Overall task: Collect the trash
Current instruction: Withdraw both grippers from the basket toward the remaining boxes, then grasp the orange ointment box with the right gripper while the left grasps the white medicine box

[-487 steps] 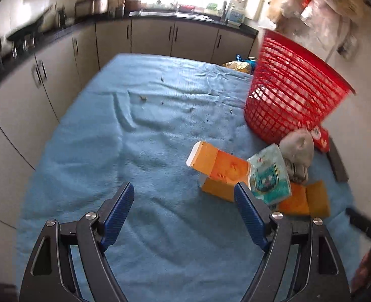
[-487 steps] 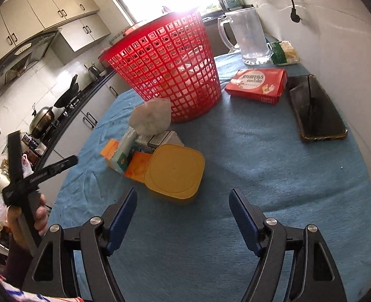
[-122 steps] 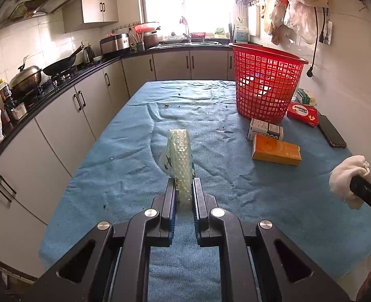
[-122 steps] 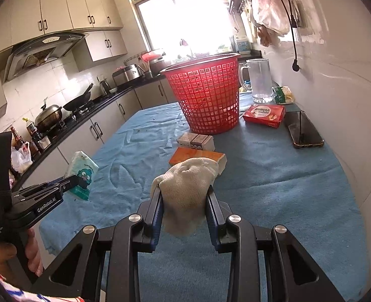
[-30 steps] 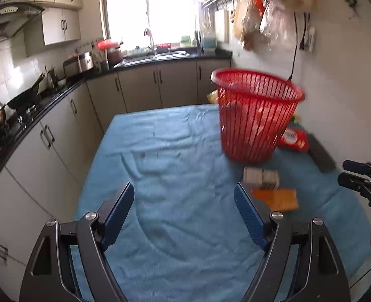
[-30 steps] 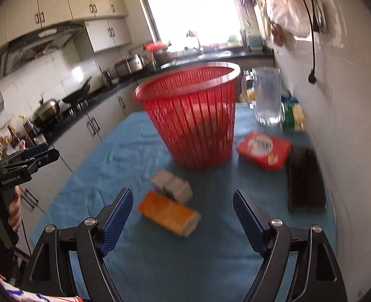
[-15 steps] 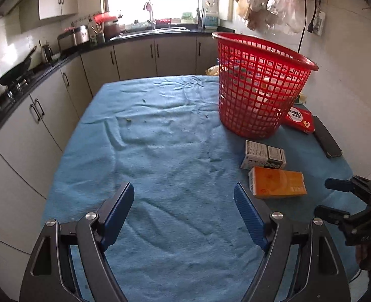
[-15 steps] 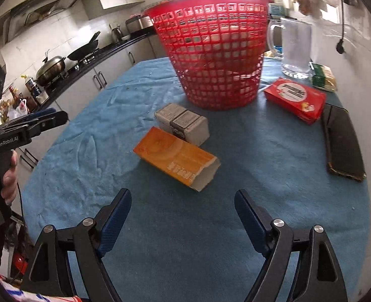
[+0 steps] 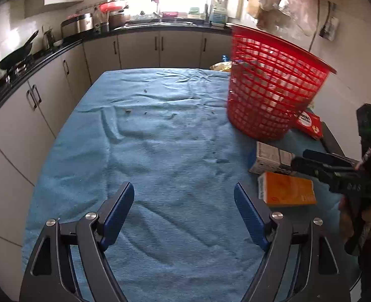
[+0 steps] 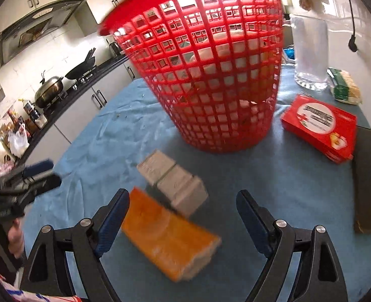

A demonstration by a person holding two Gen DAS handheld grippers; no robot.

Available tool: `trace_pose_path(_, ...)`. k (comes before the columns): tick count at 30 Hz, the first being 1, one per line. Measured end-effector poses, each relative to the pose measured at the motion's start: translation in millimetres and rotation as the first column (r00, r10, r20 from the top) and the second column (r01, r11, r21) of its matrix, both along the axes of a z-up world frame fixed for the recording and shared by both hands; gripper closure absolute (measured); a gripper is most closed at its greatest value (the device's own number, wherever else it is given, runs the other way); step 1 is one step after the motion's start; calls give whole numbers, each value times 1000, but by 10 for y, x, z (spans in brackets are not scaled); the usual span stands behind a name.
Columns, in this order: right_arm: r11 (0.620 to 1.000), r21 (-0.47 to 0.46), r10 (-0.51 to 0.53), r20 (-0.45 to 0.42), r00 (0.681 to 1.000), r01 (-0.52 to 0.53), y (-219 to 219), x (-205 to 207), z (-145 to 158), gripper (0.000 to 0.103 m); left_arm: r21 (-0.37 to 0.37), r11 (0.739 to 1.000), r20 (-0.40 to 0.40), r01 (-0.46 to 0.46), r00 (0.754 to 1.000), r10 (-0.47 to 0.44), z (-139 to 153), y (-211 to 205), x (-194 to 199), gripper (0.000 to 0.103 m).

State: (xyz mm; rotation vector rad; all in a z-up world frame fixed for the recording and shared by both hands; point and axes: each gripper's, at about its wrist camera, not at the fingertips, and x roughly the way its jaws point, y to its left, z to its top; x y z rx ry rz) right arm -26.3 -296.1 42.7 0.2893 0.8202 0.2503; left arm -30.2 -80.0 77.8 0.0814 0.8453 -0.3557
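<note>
Orange box [image 10: 169,237] lies between the open right gripper [image 10: 183,216] fingers.

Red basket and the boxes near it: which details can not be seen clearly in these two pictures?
- Red basket contents: right wrist view, only pale shapes behind the mesh, blurred.
- Grey box print: motion blur; in the left wrist view, the right hand-held gripper covers part.
- Dark flat object: cut by the frame edge.

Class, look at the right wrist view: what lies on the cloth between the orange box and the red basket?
The grey carton lies between the orange box and the red basket, apparently touching the orange box, clearest in the right wrist view.
</note>
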Motion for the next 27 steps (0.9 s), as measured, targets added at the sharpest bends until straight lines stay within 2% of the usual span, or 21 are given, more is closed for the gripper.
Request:
trace_pose_path(3,999,35,11,-33,999,-10,47,200,-48,13,-21,999,-19,-28,999,28,-33,111,51,23)
trace_pose_path(7,978,190,103,-76,992,-87,200,266,-104,13,-56,997,-46,-55,998,53,-93,235,115,23)
trace_pose_path(9,937,305,205,-77,976,-172,319,245,-119,13,-78,995,-67,-67,996,62,-119,278,141,23)
trace_pose_path(10,902,367,273,-75,959,-228,391,218,-121,13,-89,994,-74,-69,995,63,-129,295,147,23)
trace_pose_path(11,890,380,298,-67,952,-252,427,181,-107,13,-101,993,-82,-69,995,60,-138,309,147,23)
trace_pose_path(13,913,299,302,-38,953,-278,491,27,-11,13,-118,991,-92,-58,995,48,-158,313,141,22)
trace_pose_path(15,952,135,284,-45,958,-276,559,-114,23,12,-134,990,-117,-42,993,26,-199,280,153,22)
trace_pose_path(18,952,-57,297,-76,952,-301,709,-328,-40,12,-190,982,-174,-17,985,-17,-269,179,195,22)
trace_pose_path(20,939,-130,308,-94,947,-319,792,-418,-99,12,-220,975,-206,-13,978,-34,-310,98,228,22)
trace_pose_path(23,918,-238,308,-77,948,-318,920,-522,-137,12,-249,969,-238,-12,970,-49,-344,-67,285,22)
trace_pose_path(27,912,-265,309,-63,949,-314,988,-535,-172,12,-256,967,-270,-2,960,-69,-363,-323,355,22)
